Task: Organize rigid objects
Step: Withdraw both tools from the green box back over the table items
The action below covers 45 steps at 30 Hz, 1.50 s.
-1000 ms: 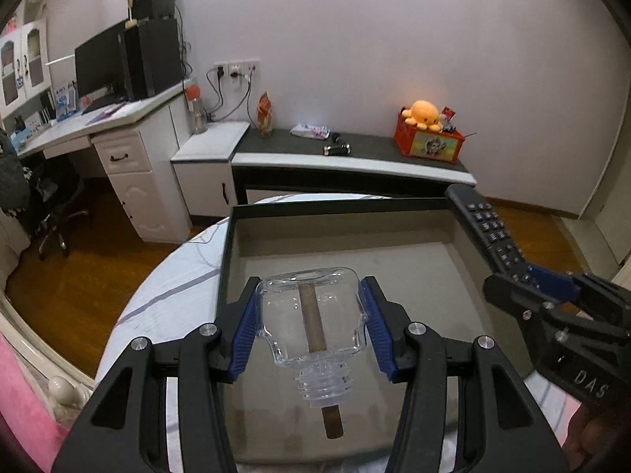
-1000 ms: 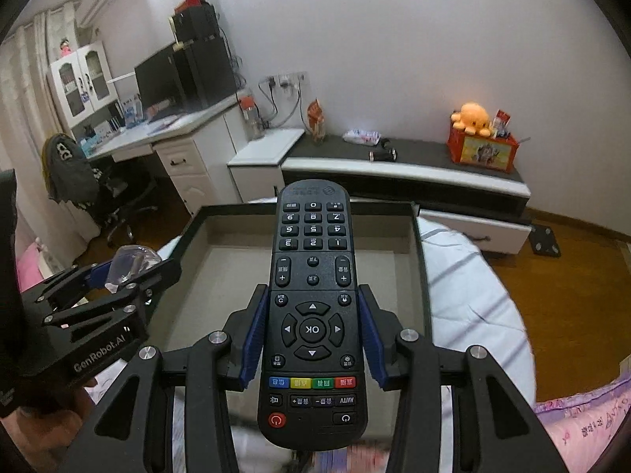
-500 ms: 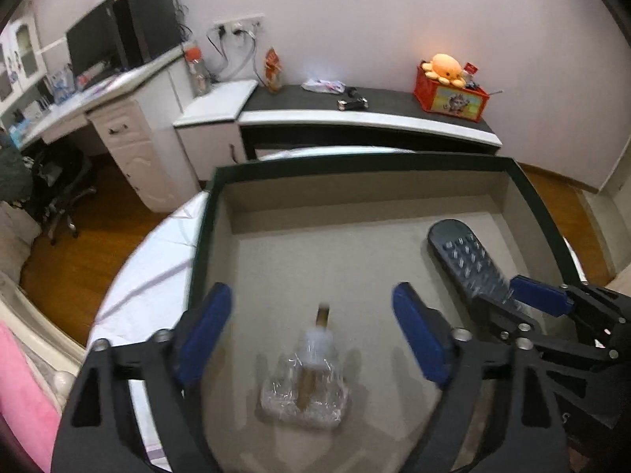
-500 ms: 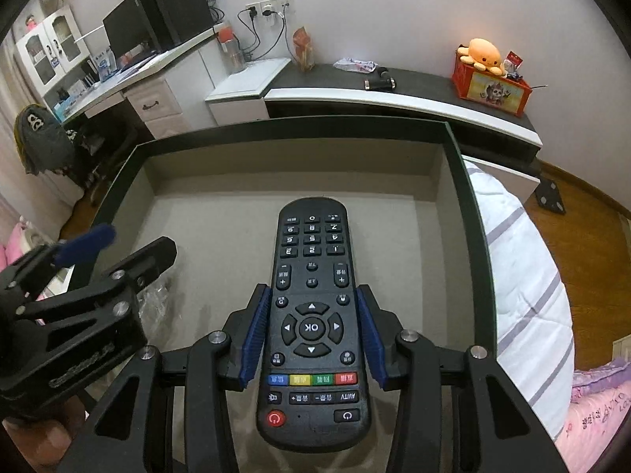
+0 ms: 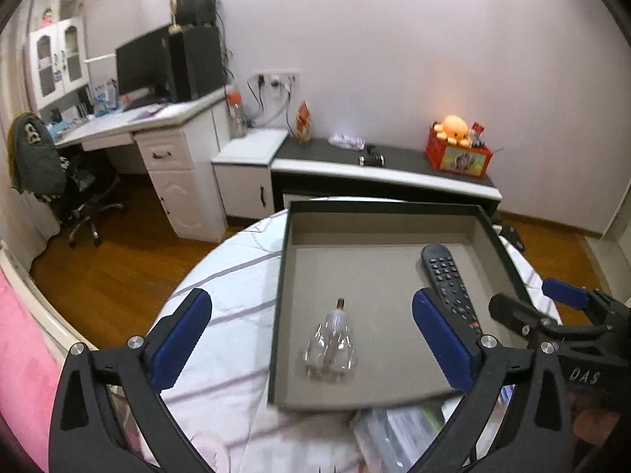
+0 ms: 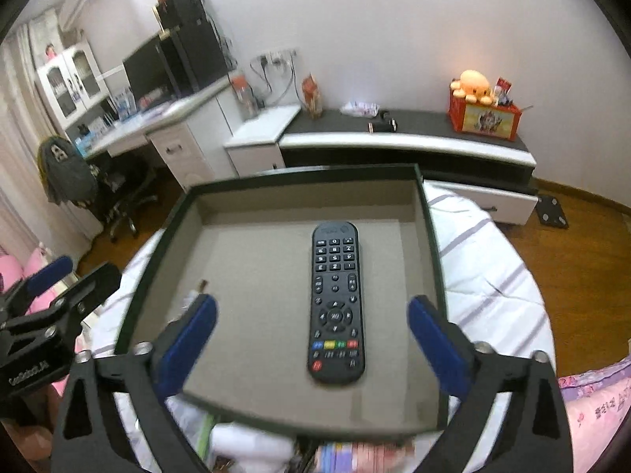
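A shallow dark-rimmed box [image 5: 287, 260] with a grey floor sits on a round table; it also shows in the right wrist view [image 6: 432, 244]. A clear glass bottle [image 5: 330, 349] with a brown stick inside lies on the box floor at the near left. A black remote [image 6: 335, 301] lies flat in the box at the right, seen also in the left wrist view [image 5: 447, 280]. My left gripper [image 5: 311, 341] is open and empty, above and behind the bottle. My right gripper [image 6: 311, 337] is open and empty, above the remote's near end.
The round table [image 5: 236, 287] has a white striped cloth. Packets and papers [image 5: 398, 425] lie at the box's near edge. A pink bed edge [image 5: 23, 374] is at the left. A desk, chair and low cabinet stand behind across a wooden floor.
Both grippers opened and pulled back and up. The bottle, released first, lies in the box. The remote was let go in the last half second and lies in the box.
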### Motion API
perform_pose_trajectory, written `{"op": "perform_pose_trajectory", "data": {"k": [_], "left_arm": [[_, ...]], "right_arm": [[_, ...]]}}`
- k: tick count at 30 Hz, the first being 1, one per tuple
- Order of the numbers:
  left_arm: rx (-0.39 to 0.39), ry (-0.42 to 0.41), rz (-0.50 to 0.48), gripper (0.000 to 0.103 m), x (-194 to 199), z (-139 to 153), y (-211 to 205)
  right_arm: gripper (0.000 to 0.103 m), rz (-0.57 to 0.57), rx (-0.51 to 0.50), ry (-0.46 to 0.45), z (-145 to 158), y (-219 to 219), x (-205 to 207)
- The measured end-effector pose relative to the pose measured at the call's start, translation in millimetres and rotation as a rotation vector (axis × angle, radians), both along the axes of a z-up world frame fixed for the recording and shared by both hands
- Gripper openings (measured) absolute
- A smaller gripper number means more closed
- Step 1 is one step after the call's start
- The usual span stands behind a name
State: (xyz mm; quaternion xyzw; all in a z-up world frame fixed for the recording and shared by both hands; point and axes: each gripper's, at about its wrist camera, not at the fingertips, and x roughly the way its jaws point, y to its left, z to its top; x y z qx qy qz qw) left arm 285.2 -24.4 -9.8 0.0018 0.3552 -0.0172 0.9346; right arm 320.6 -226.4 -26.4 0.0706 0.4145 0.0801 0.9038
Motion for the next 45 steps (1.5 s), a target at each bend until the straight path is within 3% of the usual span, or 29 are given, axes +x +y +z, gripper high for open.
{"op": "perform_pose_trajectory", "data": {"k": [6, 12, 17, 25, 29, 34, 45], "left_arm": [[0.021, -0.042, 0.041, 0.103, -63.3, 12.1, 3.1], [-0.014, -0.043, 0.075, 0.103, -119.8, 8.3, 12.4], [0.003, -0.058, 0.052, 0.103, -162.9, -2.1, 18.1], [-0.018, -0.063, -0.075, 0.103, -194.4, -14.8, 32.2], [-0.065, -0.056, -0.094, 0.103, -201.9, -15.3, 43.3], [-0.053, -0.047, -0.1, 0.103, -206.7, -18.5, 42.0], [-0.061, -0.055, 0.034, 0.103, -214.4, -19.6, 31.3]], "right_arm": [[0.103, 0.021, 0.018, -0.089, 25.9, -1.3, -57.0], [0.103, 0.008, 0.011, -0.142, 39.2, -5.8, -109.5], [0.103, -0.061, -0.022, -0.159, 40.2, -10.0, -159.7], [0.103, -0.206, -0.077, -0.161, 30.6, 4.1, -227.3], [0.103, -0.215, -0.125, -0.133, 29.5, 20.8, -236.9], [0.103, -0.233, -0.137, -0.131, 28.4, 30.1, -246.4], [0.103, -0.124, -0.166, -0.167, 30.4, 37.2, -246.2]]}}
